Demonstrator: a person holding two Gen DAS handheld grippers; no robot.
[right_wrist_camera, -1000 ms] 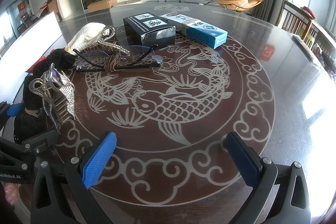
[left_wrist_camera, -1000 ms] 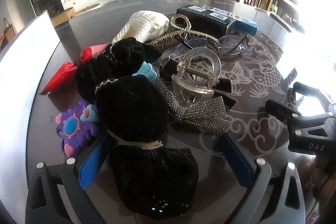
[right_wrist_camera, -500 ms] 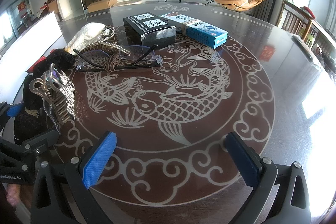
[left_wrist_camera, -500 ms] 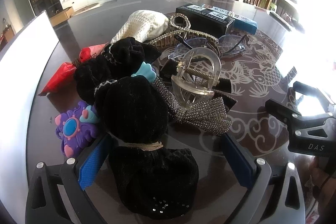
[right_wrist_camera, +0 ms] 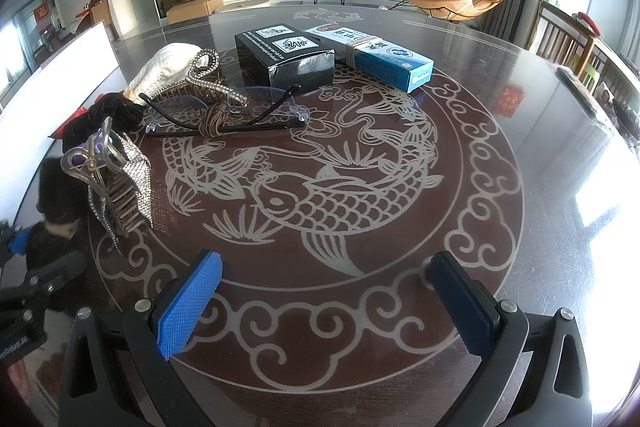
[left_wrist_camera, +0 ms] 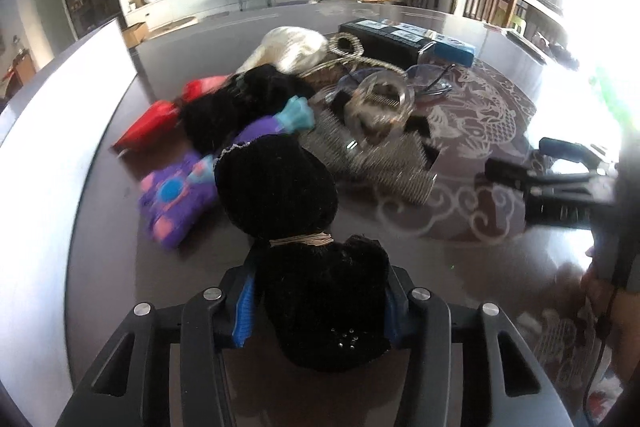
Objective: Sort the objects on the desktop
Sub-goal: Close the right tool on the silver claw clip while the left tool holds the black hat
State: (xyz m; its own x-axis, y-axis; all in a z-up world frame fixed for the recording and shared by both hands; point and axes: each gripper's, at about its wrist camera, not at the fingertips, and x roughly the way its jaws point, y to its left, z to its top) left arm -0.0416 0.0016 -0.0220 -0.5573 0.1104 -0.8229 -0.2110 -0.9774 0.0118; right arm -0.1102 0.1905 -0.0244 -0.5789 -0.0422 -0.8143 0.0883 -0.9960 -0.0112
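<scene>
My left gripper (left_wrist_camera: pixel 318 311) is shut on a black velvet bow hair piece (left_wrist_camera: pixel 280 199), gripping its near lobe and lifting it off the pile. Behind it lie a purple flower clip (left_wrist_camera: pixel 176 199), a second black velvet piece (left_wrist_camera: pixel 240 107), a red item (left_wrist_camera: pixel 148 121), a clear claw clip (left_wrist_camera: pixel 380 107) on a rhinestone bow (left_wrist_camera: pixel 384 163), a cream knit piece (left_wrist_camera: pixel 288 47) and glasses (right_wrist_camera: pixel 228 119). My right gripper (right_wrist_camera: pixel 332 299) is open and empty over the carp pattern of the table (right_wrist_camera: pixel 304 195).
A black box (right_wrist_camera: pixel 284 55) and a blue box (right_wrist_camera: pixel 380 57) stand at the back of the round dark table. A white board (left_wrist_camera: pixel 52 131) runs along the left edge. The right gripper shows in the left wrist view (left_wrist_camera: pixel 552 183).
My left gripper has closed on the black velvet bow and raised it; the view has pulled back and tilted. The right gripper has stayed still and open.
</scene>
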